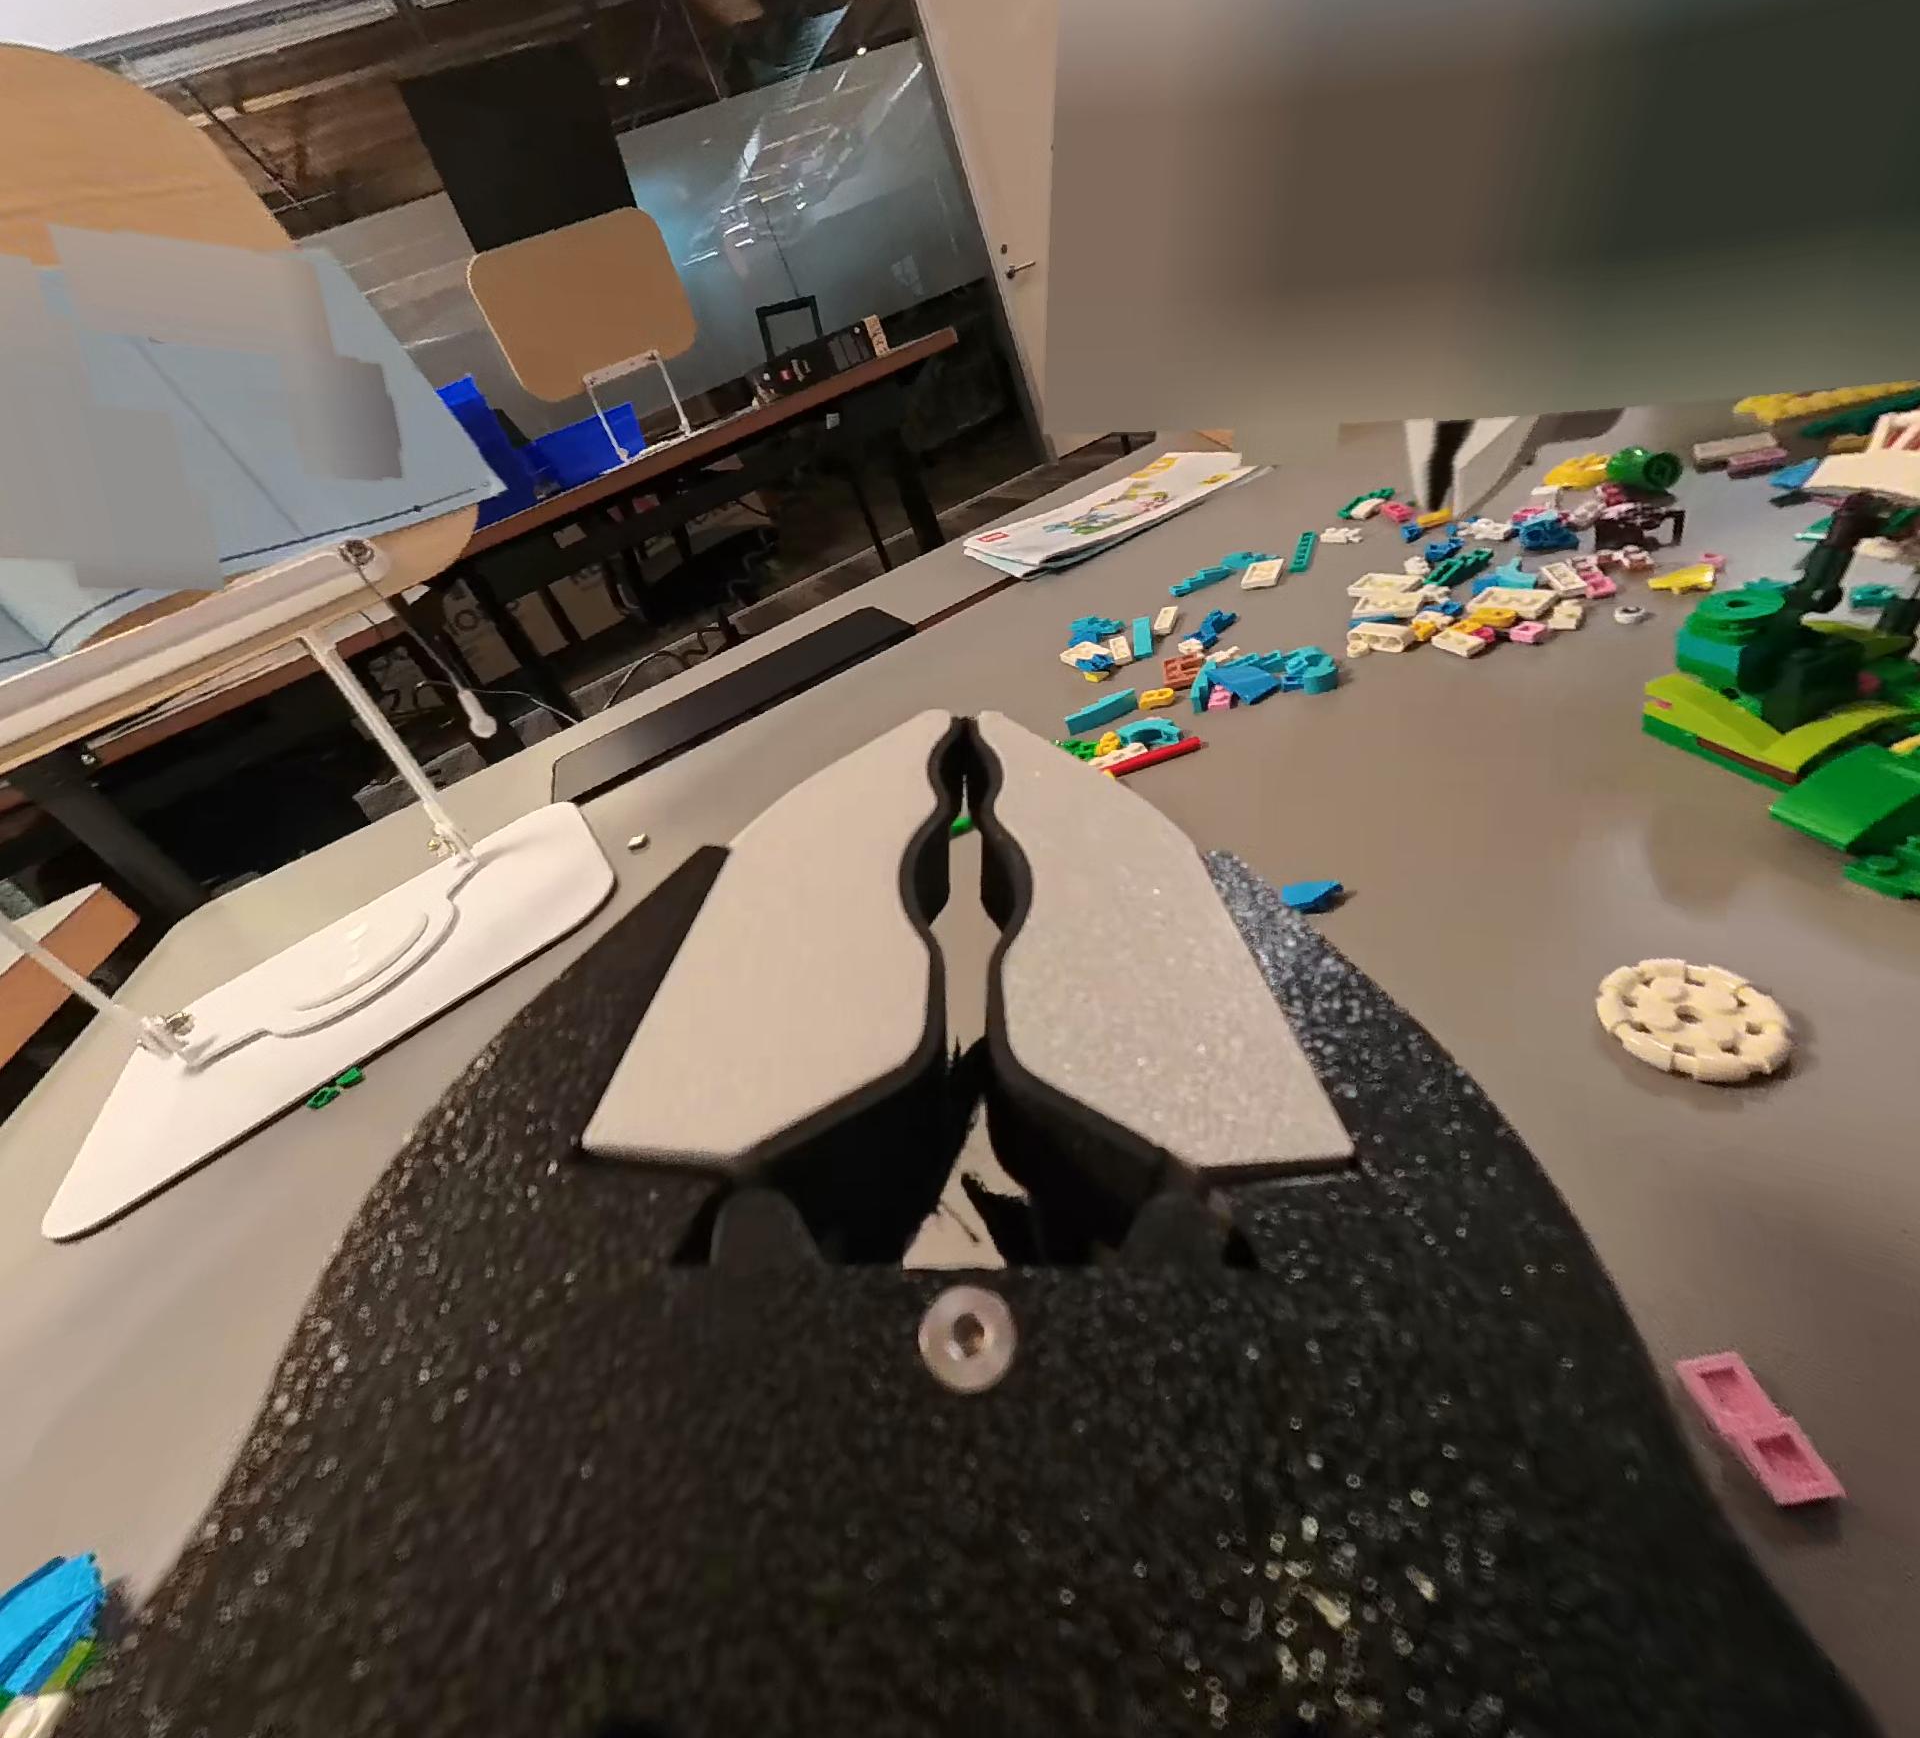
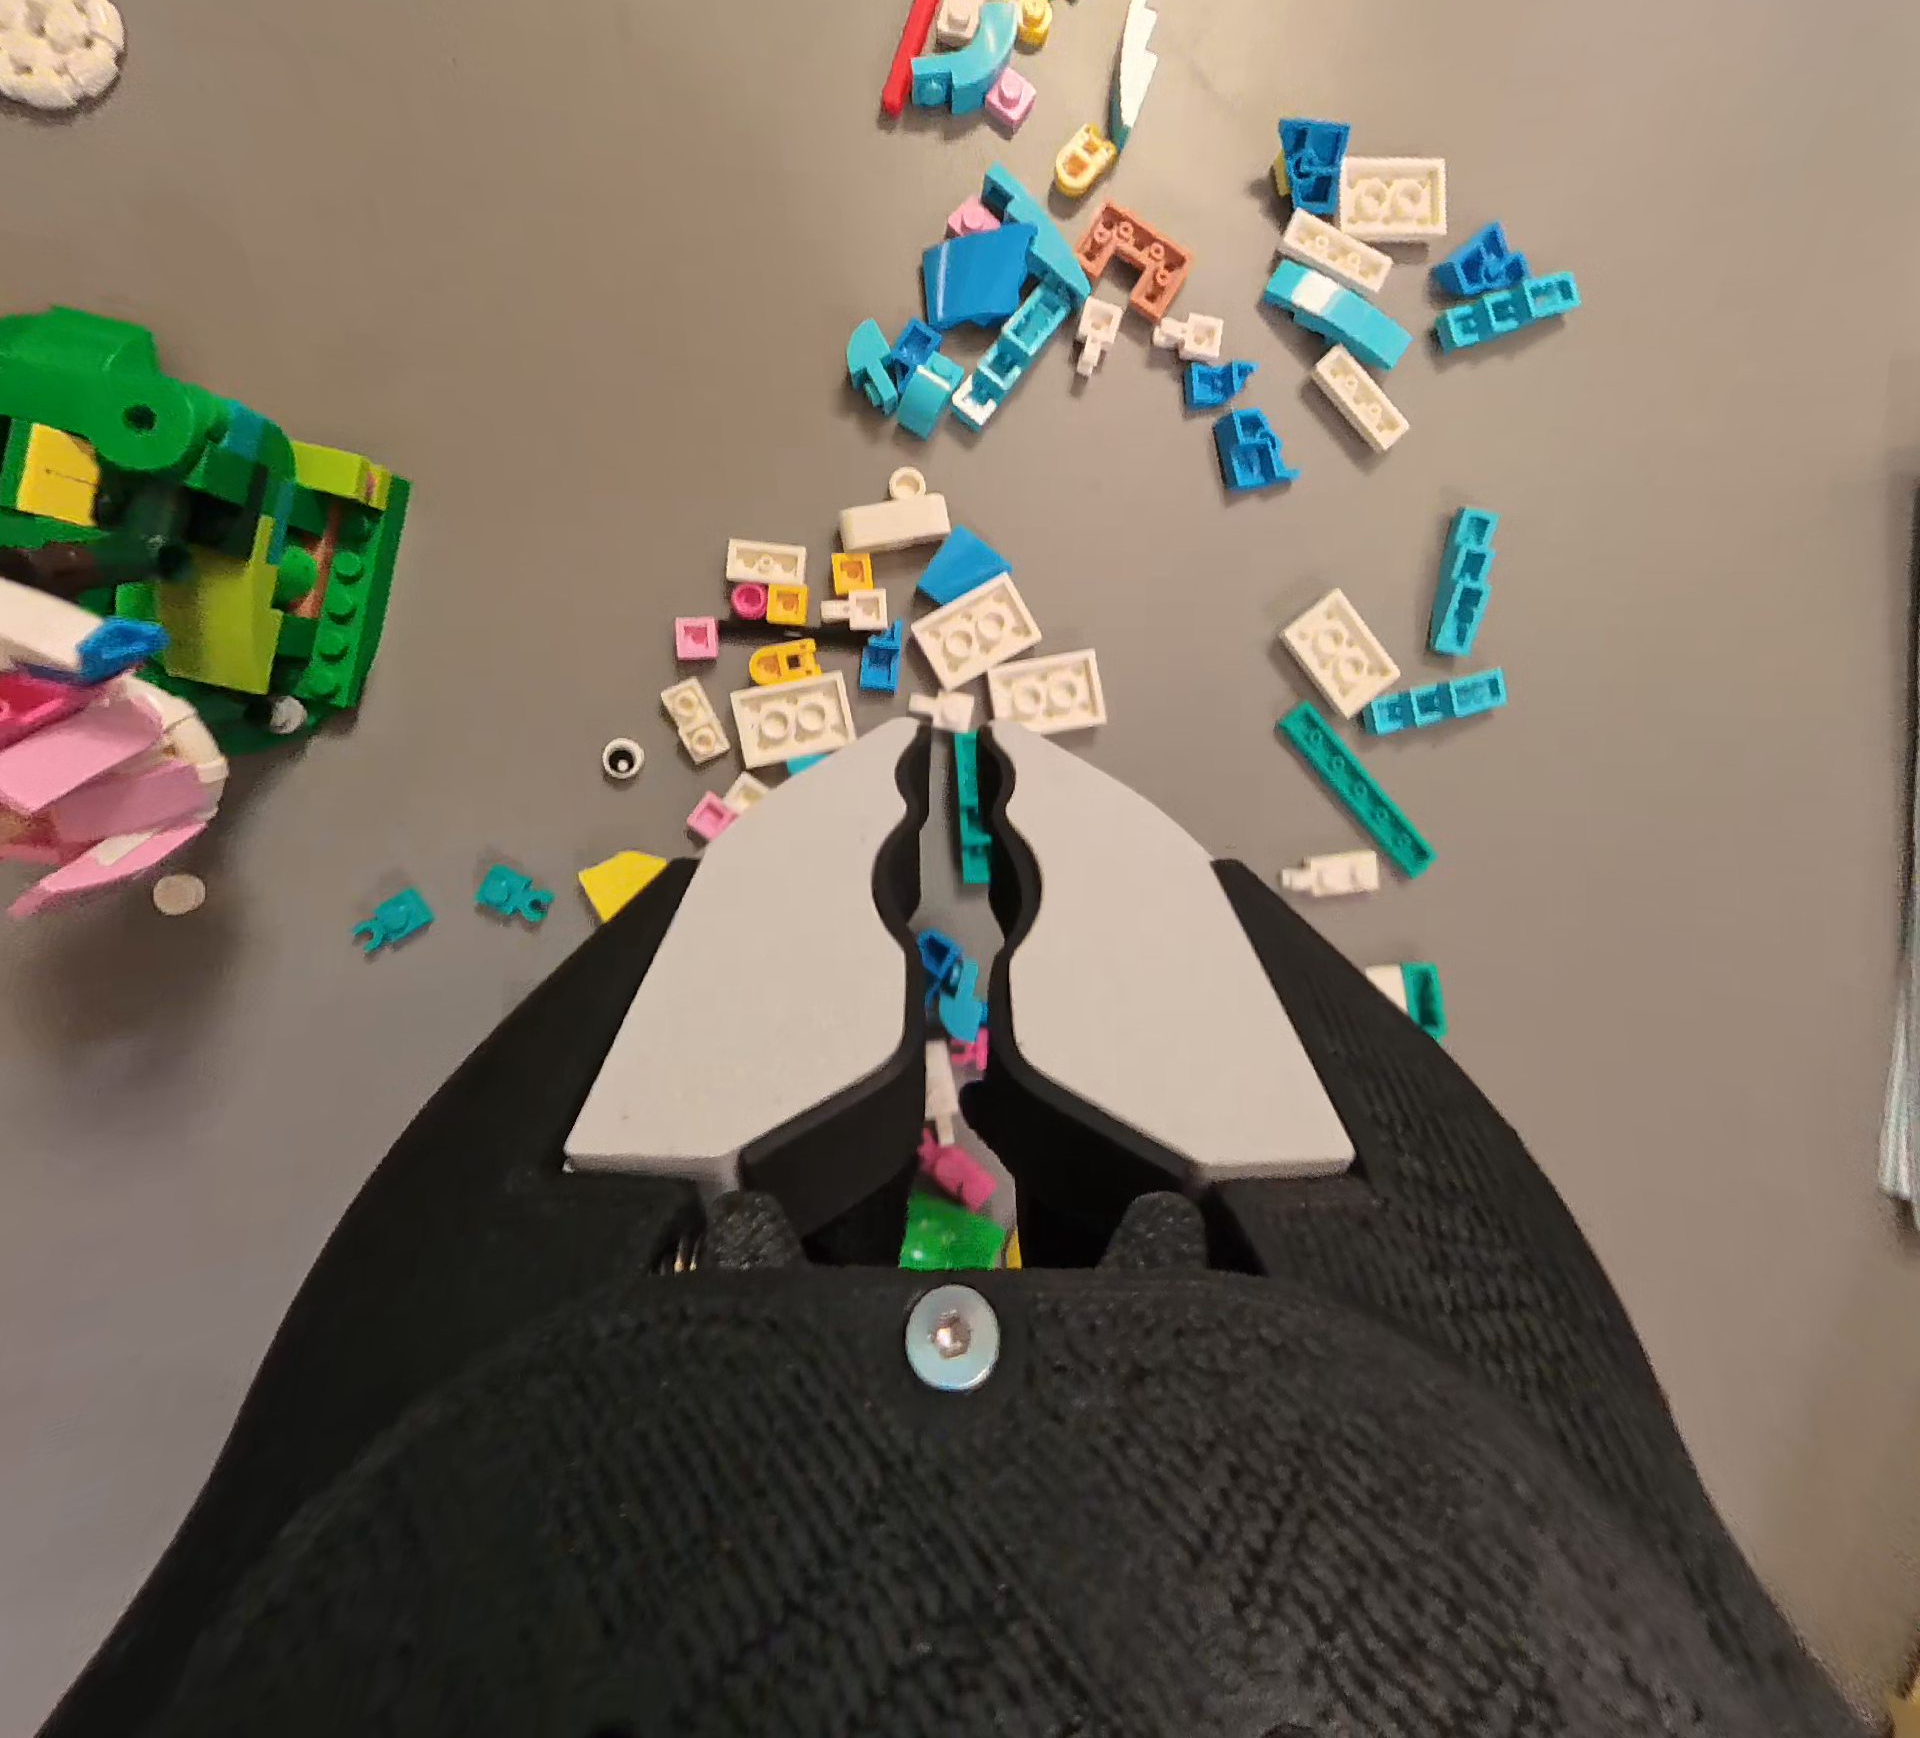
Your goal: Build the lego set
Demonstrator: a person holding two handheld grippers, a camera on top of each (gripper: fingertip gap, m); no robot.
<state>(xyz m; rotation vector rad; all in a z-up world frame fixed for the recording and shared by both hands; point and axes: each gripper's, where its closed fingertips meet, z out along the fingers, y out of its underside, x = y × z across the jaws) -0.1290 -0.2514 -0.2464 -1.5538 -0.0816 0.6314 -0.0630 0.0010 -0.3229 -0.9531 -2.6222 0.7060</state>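
1. Right wrist view: my right tool [image 2: 954, 732] hangs narrowly parted, empty, over loose bricks [image 2: 977, 639] right of the green model [image 2: 208, 525].
2. I'd part wider, straddling one small white piece [image 2: 943, 709].
3. Left tool [image 1: 968, 732] pinched together, idle.

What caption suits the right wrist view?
Right hand-held gripper slightly open, hovering above scattered loose bricks beside the green build.

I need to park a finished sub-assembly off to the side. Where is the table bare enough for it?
Bare table lies between the green model, the round white plate and the loose-brick scatter. Another clear strip runs between the white stand base and the left gripper. It is crowded under the right gripper.
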